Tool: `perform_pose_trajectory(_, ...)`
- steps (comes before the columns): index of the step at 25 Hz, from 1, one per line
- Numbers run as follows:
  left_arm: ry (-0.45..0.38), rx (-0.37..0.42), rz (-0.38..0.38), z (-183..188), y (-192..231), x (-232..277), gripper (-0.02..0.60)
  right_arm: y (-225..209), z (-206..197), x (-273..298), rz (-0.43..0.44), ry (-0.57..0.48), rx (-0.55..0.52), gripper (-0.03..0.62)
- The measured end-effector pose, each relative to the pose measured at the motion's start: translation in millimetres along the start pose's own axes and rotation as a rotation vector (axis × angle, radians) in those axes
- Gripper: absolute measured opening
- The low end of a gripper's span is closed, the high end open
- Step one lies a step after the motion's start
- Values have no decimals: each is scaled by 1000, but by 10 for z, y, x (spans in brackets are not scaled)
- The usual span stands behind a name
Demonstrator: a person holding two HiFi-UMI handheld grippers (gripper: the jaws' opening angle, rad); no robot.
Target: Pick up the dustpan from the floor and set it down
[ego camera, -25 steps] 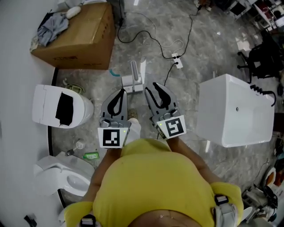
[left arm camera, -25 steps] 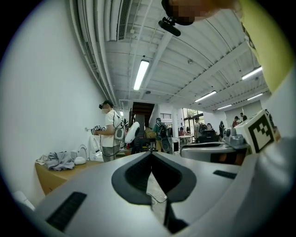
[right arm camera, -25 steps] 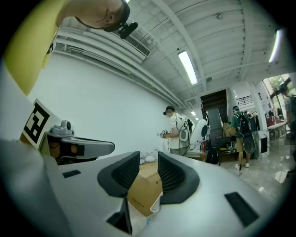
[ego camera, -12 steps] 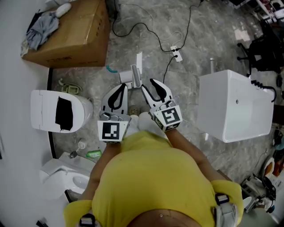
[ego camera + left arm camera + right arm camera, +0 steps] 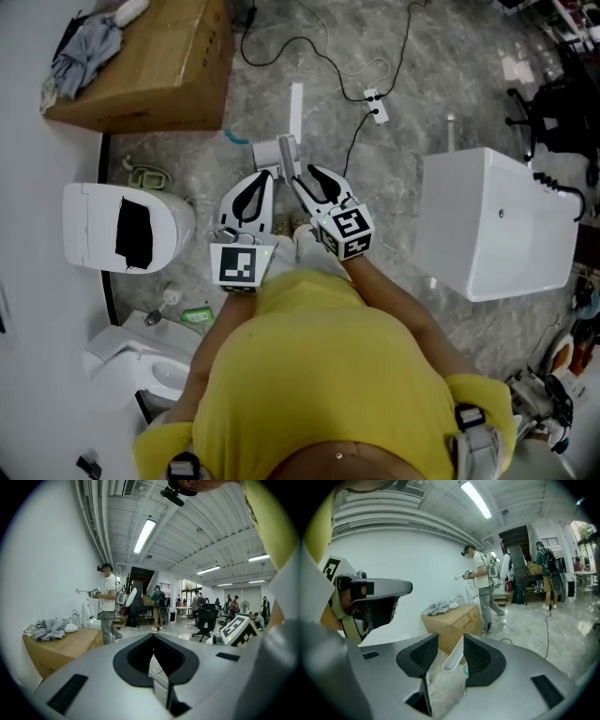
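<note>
fingers [image 5: 424, 655] of the right gripper [image 5: 450, 637] have just been opening and stand apart around the white handle [image 5: 453, 656] of the dustpan [image 5: 278, 152], not clamped, likely lining up a grab. left gripper [image 5: 153, 639] fingers are closed on nothing, waiting alongside. the dustpan rests on the floor [image 5: 384, 225] just ahead, with a cardboard box [image 5: 159, 66] beyond.

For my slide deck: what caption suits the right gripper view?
The right tongs, jaws just opening, with the white dustpan handle between them, cardboard box behind.
</note>
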State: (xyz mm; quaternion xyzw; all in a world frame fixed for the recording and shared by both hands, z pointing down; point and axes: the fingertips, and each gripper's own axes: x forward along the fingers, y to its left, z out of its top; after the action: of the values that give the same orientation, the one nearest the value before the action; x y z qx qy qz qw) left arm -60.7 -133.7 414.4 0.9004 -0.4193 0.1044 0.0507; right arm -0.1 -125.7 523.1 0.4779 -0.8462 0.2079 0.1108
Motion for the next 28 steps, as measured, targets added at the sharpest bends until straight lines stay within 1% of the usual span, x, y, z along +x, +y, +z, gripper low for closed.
perform_pose_trajectory(2, 10, -32, 2, -6, 12, 49, -2, -22, -128, 83, 12, 33, 28, 183)
perform_pose_trajectory(4, 30, -60, 6, -115, 36, 81, -2, -55, -234, 158, 21, 64, 49, 183)
perform_pose_trajectory(7, 68, -64, 14, -323, 68, 126, -2, -109, -354, 260, 45, 103, 85, 189)
perform_pose_trajectory(13, 110, -72, 12, -457, 134, 224, -2, -78, -483, 462, 168, 162, 204, 209)
perform_pose_trajectory(18, 108, -62, 19, -423, 212, 315, -2, -77, -624, 593, 264, 227, 344, 252)
perform_pose_trajectory(22, 112, -65, 24, -405, 261, 368, -2, -35, -671, 680, 358, 267, 446, 256)
perform_pose_trajectory(24, 116, -65, 29, -399, 275, 380, -2, -15, -699, 722, 401, 286, 478, 256)
perform_pose_trajectory(28, 120, -58, 37, -393, 304, 393, -2, 6, -716, 797, 461, 298, 498, 255)
